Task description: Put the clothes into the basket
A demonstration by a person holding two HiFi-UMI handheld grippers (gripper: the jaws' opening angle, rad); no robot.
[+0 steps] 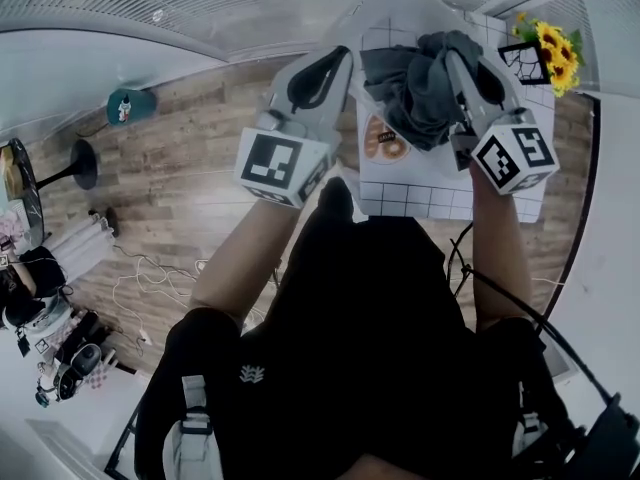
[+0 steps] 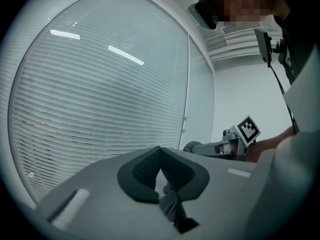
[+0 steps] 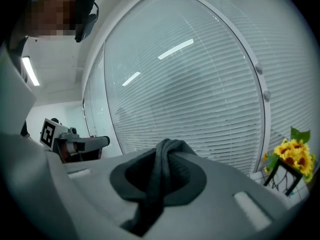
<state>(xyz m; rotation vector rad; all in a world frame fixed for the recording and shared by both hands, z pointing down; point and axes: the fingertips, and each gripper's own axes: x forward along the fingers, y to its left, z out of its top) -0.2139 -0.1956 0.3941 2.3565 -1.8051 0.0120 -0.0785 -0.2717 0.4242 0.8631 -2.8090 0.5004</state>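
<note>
Both of the person's forearms reach forward, raised and side by side. Each hand holds its tool nearly level, tipped a little downward.

The left tongs (image 1: 343, 56) are closed, with a small fold of the dark grey cloth garment (image 1: 425, 83) pinched low between the ribbed pads. The right tongs (image 1: 457, 60) are also clamped on that garment. In the right gripper view a thick bunch of it loops over the closed tips (image 3: 169, 149) and hangs down between the pads.

The garment is strung between the two tools. Most of it hangs bunched on the right side, in the air above the white surface with a grid pattern (image 1: 400, 200). It partly covers an orange round thing (image 1: 383, 140) lying on that surface; I cannot tell what that thing is.

White slatted blinds (image 2: 100, 109) fill the view just ahead of both tools. A bunch of yellow sunflowers in a black wire stand (image 1: 550, 53) sits at the surface's far right corner, near the right tongs. To the left is a wooden plank floor (image 1: 180, 198), with a small teal object (image 1: 128, 105) on it well apart from the surface.
</note>
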